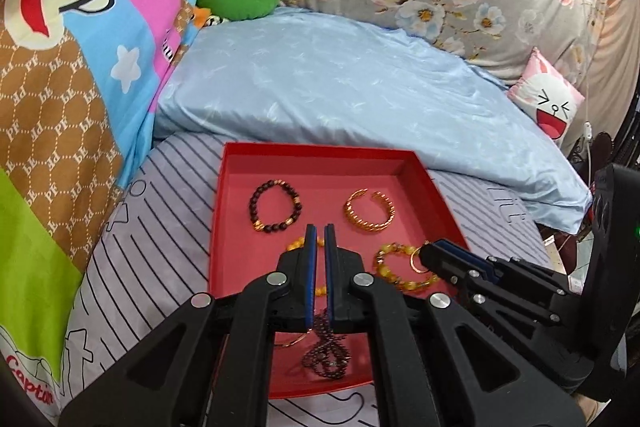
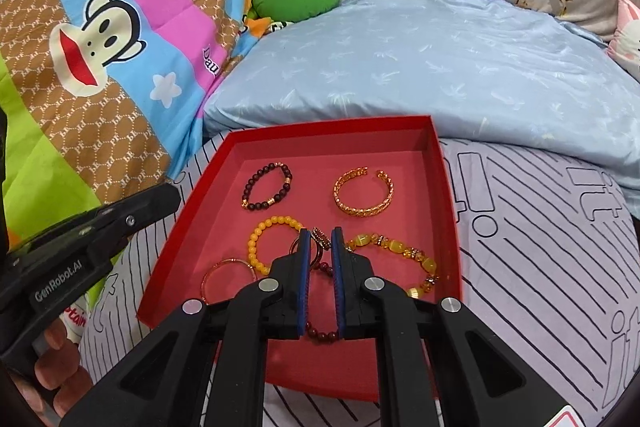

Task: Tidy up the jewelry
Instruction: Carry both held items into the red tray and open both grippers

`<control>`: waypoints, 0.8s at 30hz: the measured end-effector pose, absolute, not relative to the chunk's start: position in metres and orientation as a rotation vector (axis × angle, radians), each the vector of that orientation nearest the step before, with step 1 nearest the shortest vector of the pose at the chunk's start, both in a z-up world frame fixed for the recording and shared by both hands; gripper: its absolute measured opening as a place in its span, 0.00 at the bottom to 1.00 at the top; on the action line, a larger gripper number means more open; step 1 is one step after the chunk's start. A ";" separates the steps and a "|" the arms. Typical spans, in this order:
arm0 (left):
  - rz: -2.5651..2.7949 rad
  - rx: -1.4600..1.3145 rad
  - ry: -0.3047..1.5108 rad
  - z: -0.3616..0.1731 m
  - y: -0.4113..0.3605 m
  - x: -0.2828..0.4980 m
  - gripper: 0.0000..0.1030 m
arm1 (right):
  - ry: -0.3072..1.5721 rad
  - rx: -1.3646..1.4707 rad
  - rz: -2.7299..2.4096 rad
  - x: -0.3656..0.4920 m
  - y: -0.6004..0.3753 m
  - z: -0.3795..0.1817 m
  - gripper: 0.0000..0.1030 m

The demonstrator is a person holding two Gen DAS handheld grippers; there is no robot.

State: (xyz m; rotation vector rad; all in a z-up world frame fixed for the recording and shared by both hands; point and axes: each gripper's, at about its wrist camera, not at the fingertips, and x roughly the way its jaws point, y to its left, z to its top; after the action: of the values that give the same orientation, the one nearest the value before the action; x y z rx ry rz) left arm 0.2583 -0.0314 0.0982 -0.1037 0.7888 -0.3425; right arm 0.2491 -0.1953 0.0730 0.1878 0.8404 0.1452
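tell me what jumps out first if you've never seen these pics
A red tray on the striped bedsheet, with bracelets spread inside: a gold cuff at far right, a dark beaded bracelet at far left. Behind it lie a pale blue pillow and a loud cartoon monkey quilt on the left.

Red tray: matt card, smooth. Gold cuff: shiny metal, textured links. Dark bead bracelet: glossy beads, gold spacers. Yellow bead bracelet: smooth, semi-gloss. Amber bracelet: translucent, glossy. Both grippers, left and right: matt black plastic, blue ribbed pads, bright metal pivots. Blue pillow: satin sheen. Striped sheet: matt cloth.
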 end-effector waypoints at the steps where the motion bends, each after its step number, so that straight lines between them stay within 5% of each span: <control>1: -0.335 -0.107 0.799 0.095 -0.030 0.260 0.03 | 0.846 0.187 0.143 0.252 -0.194 0.070 0.10; 24: -0.296 -0.072 0.807 0.080 -0.026 0.260 0.04 | 0.830 0.158 0.128 0.253 -0.188 0.068 0.23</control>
State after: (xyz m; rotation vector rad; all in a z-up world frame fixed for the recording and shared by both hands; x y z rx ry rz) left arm 0.2596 -0.0263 0.0805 -0.0720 0.8069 -0.2955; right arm 0.2535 -0.1880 0.0677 0.1582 0.8301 0.1281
